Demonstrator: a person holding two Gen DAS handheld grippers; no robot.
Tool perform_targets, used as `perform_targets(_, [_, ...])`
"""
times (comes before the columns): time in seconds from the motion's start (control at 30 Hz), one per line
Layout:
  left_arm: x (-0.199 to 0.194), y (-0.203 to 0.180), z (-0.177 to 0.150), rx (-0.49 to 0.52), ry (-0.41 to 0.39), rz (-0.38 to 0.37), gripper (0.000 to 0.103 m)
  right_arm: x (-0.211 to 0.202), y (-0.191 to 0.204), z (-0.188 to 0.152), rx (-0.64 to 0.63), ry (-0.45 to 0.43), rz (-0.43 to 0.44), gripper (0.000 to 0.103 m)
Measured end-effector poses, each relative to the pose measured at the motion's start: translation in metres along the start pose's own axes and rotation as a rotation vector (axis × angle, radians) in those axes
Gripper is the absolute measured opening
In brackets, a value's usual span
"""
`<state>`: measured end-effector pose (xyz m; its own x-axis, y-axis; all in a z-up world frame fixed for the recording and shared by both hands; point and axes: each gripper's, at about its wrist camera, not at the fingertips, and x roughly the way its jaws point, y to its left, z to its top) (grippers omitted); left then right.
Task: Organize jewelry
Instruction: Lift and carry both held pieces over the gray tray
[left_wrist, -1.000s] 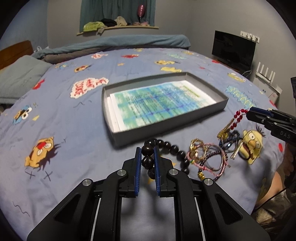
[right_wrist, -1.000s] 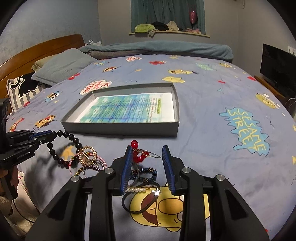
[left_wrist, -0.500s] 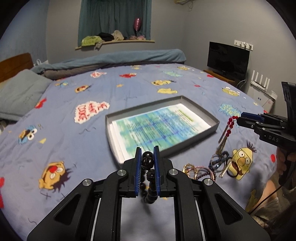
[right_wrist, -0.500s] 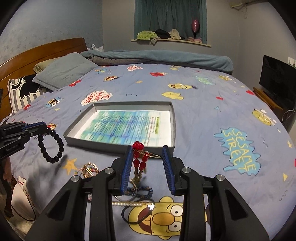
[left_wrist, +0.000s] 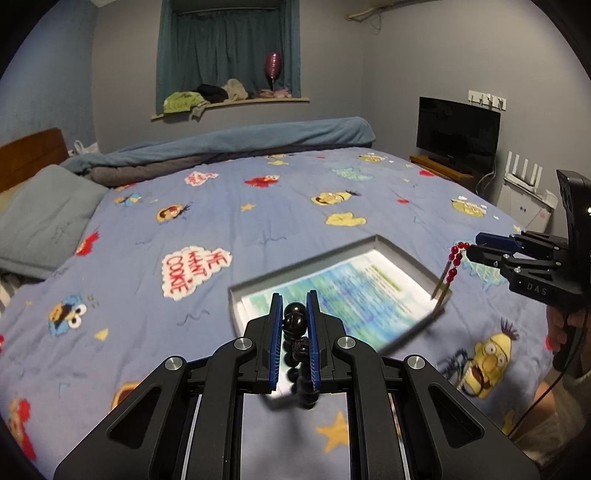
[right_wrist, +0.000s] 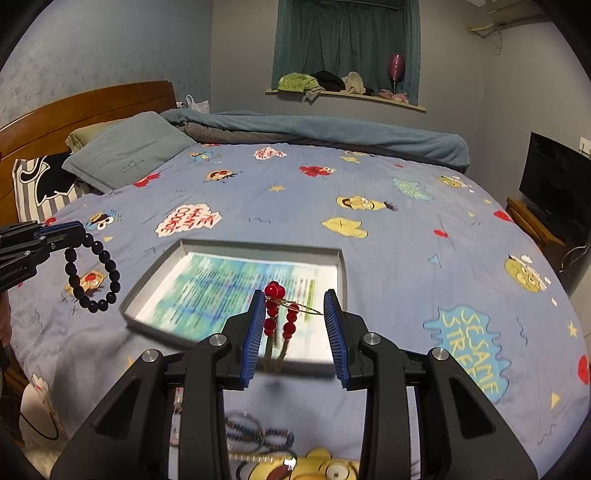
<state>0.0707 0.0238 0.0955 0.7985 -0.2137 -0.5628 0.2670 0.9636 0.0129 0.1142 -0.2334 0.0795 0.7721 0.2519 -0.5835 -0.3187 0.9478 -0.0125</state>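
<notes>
My left gripper (left_wrist: 293, 306) is shut on a black bead bracelet (left_wrist: 294, 325), held in the air near the front left corner of the grey tray (left_wrist: 306, 264). The bracelet hangs as a loop in the right wrist view (right_wrist: 92, 275). My right gripper (right_wrist: 293, 306) holds a red bead and gold piece (right_wrist: 275, 314) between its fingers, with a gold wire spanning the gap, above the tray's (right_wrist: 258, 247) near side. In the left wrist view the red piece (left_wrist: 452, 266) dangles from the right gripper (left_wrist: 476, 245) over the tray's right corner.
The tray holds a printed sheet (right_wrist: 229, 291) and lies on a blue cartoon bedspread (left_wrist: 258, 206). More jewelry lies on the bed below the right gripper (right_wrist: 258, 432). Pillows (right_wrist: 125, 151) are at the left, a TV (left_wrist: 458, 134) at the right.
Both grippers have risen from the jewelry pile and moved toward the tray. The black bracelet and the red bead piece have been lifted off the bed.
</notes>
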Motion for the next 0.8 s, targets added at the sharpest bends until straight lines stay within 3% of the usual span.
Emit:
perform_targets(0.3, [0.065,0.016,0.031,-0.002,0.051,0.005,0.014,0.058,-0.004,0.03,-0.01,0.041,-0.013,0.033])
perform_targets(0.43, [0.105,0.02,0.033,-0.019,0.109,-0.036,0.014,0.095,-0.002,0.037,-0.006,0.074,0.006,0.033])
perform_targets(0.63, [0.138,0.019,0.038,-0.045,0.126,-0.083,0.014,0.134,0.0,0.046,0.02,0.091,0.046,0.033])
perform_targets(0.8, [0.168,0.025,0.028,-0.054,0.177,-0.06,0.014,0.162,-0.006,0.041,0.024,0.145,0.027,0.033])
